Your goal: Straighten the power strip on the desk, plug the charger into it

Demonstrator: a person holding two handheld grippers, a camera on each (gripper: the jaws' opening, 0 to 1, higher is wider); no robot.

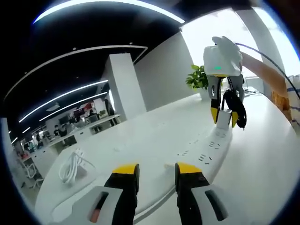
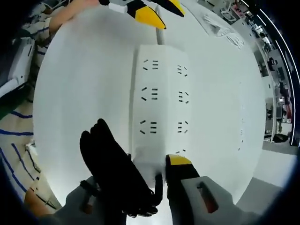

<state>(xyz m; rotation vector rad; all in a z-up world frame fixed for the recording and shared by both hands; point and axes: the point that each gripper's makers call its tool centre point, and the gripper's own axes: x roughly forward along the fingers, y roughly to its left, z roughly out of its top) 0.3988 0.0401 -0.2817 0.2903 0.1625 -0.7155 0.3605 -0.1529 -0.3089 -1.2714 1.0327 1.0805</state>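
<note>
Our right gripper (image 2: 159,180) has its jaws closed on one short end of the power strip (image 2: 159,93), with a bundle of black cable (image 2: 115,168) draped over the jaw beside that end. From there the strip's long axis runs straight away along the white desk (image 2: 70,93) toward our left gripper (image 1: 157,171). That gripper's jaws stand apart and empty at the strip's far end, so we judge both ends within reach for squaring it up. We cannot pick out the charger near the strip.
</note>
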